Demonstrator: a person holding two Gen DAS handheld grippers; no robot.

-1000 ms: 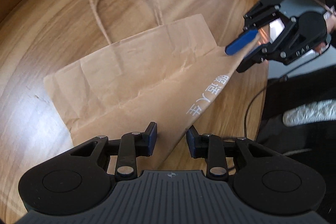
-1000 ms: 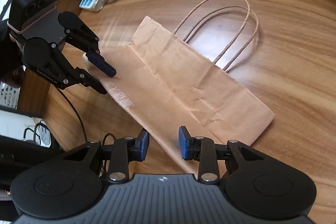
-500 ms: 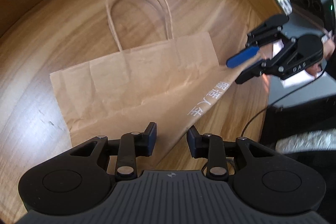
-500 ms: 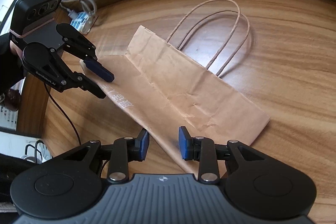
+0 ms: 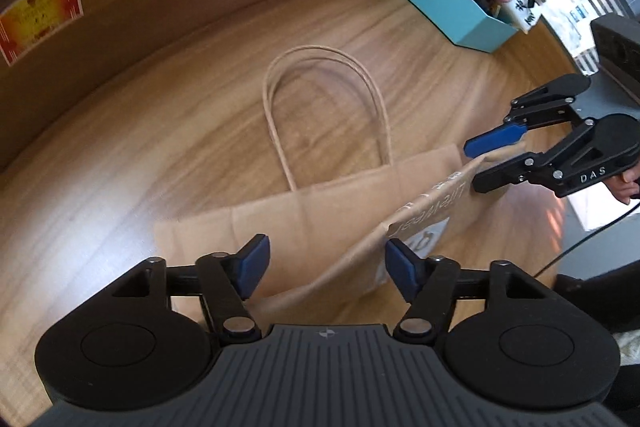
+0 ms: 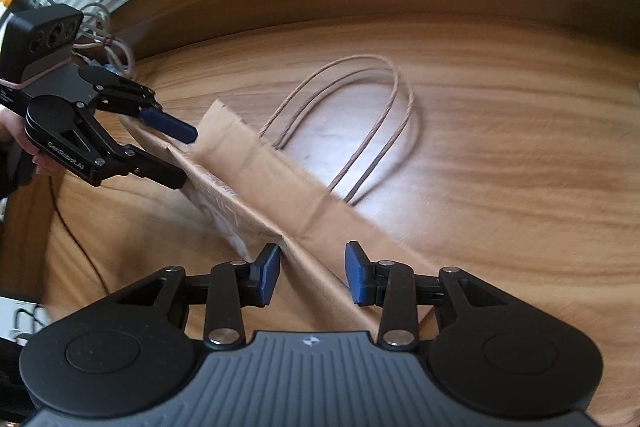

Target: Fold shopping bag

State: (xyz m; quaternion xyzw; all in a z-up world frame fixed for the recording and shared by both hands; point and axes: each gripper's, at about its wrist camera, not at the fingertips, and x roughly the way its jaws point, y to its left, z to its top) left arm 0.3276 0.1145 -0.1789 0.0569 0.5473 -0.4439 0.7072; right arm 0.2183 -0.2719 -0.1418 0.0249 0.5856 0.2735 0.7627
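A brown paper shopping bag (image 5: 320, 223) lies flat on the wooden table, its twine handles (image 5: 324, 99) pointing away. Its near flap with white lettering (image 5: 436, 203) is lifted off the table. My left gripper (image 5: 327, 265) has its fingers apart on either side of the flap's left end. My right gripper (image 6: 312, 273) has its fingers apart around the flap's other end. Each gripper shows in the other view, the right gripper (image 5: 488, 157) and the left gripper (image 6: 180, 155), with the raised paper edge between the fingers. Whether either pinches the paper I cannot tell.
A teal box (image 5: 452, 7) with a printed bag in it stands at the back right. A wooden back panel with a red sticker (image 5: 40, 15) rises behind the table. Cables (image 6: 100, 35) lie at the left. The table edge (image 5: 568, 227) is near the right gripper.
Both grippers have risen and lifted the bag's near edge off the table, so the lettered flap now stands up. The gap between each gripper's fingers looks wider.
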